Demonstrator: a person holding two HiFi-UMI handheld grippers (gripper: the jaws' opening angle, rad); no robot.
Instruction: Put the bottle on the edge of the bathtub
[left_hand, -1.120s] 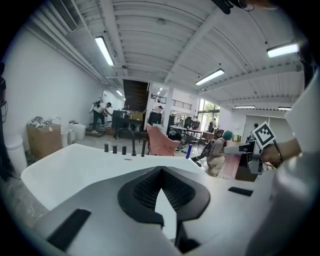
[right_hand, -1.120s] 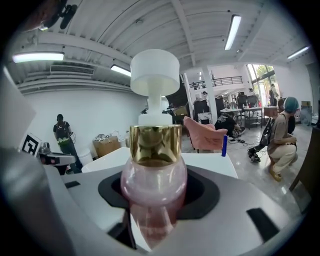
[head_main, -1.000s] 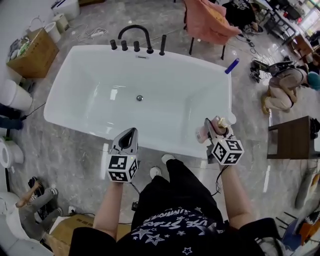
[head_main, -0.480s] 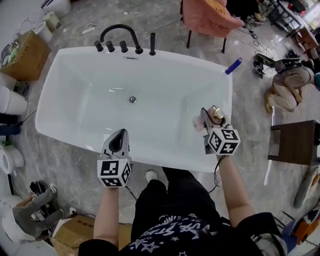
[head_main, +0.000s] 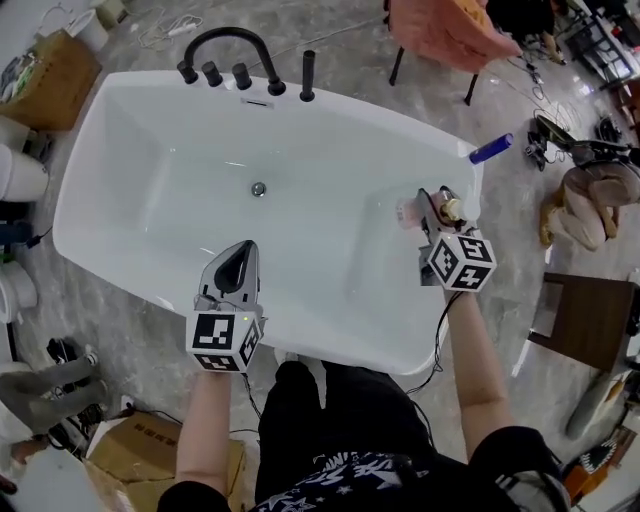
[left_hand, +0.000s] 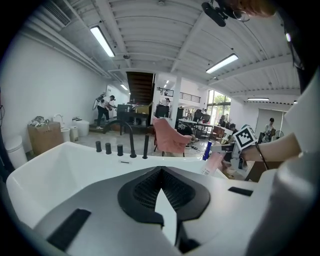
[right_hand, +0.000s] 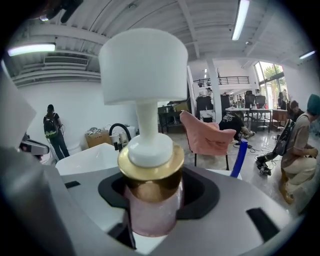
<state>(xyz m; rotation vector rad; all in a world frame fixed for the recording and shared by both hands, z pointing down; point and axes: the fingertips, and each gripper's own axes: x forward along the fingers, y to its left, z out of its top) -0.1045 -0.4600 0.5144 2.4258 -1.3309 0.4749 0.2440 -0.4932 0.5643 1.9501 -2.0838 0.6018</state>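
A pink pump bottle (right_hand: 150, 205) with a gold collar and white pump head stands upright between the jaws of my right gripper (right_hand: 150, 220), which is shut on it. In the head view the bottle (head_main: 412, 211) and right gripper (head_main: 436, 214) hang over the right end of the white bathtub (head_main: 120, 270), close to its right rim. My left gripper (head_main: 236, 266) is shut and holds nothing; it hovers over the tub's near rim. In the left gripper view the left gripper (left_hand: 161, 187) points across the tub, and the bottle (left_hand: 212, 164) shows at the right.
A black faucet set (head_main: 245, 62) stands on the tub's far rim. A blue bottle (head_main: 491, 149) lies on the far right corner. A pink chair (head_main: 455, 30), a cardboard box (head_main: 45, 65), a dark table (head_main: 590, 320) and a crouching person (head_main: 590, 200) surround the tub.
Both grippers have moved forward over the tub. The right one carried the bottle from the near rim toward the right end; the left one now hangs past the near rim.
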